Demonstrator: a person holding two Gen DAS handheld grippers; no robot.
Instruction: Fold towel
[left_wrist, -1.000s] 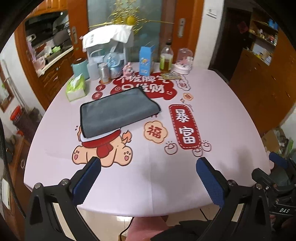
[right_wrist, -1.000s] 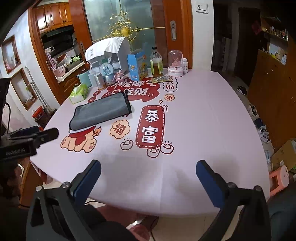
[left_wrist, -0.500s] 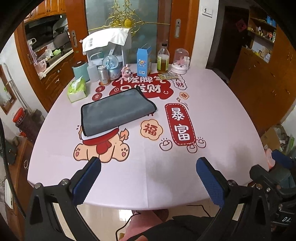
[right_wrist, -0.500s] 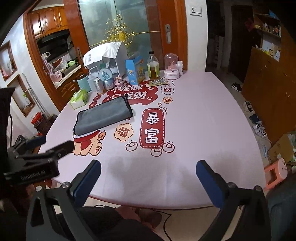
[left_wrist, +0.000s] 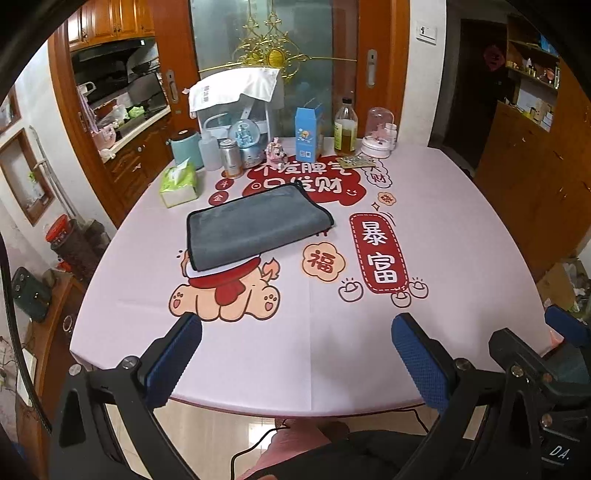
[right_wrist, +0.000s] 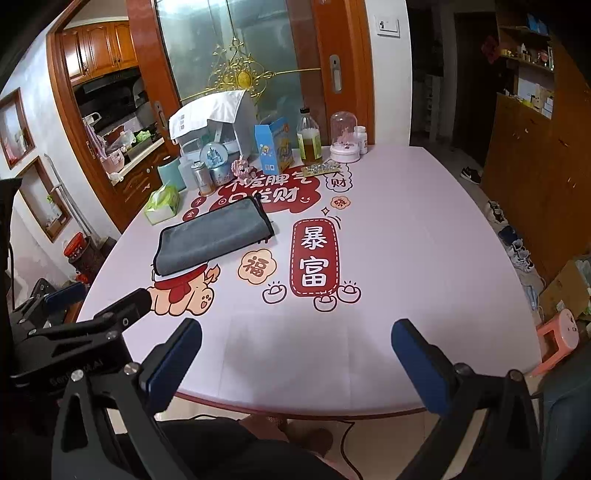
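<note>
Both tools hang wide open and empty over the near edge of the round pink table (left_wrist: 461, 229): left tool (left_wrist: 295, 354), right tool (right_wrist: 295, 354). Well beyond them, the folded grey microfibre towel (left_wrist: 255, 225) lies flat left of centre, bare tabletop between.

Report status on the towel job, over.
Both tools open: left tool, right tool, at near table edge. Grey towel flat, folded, untouched. Path clear.
</note>
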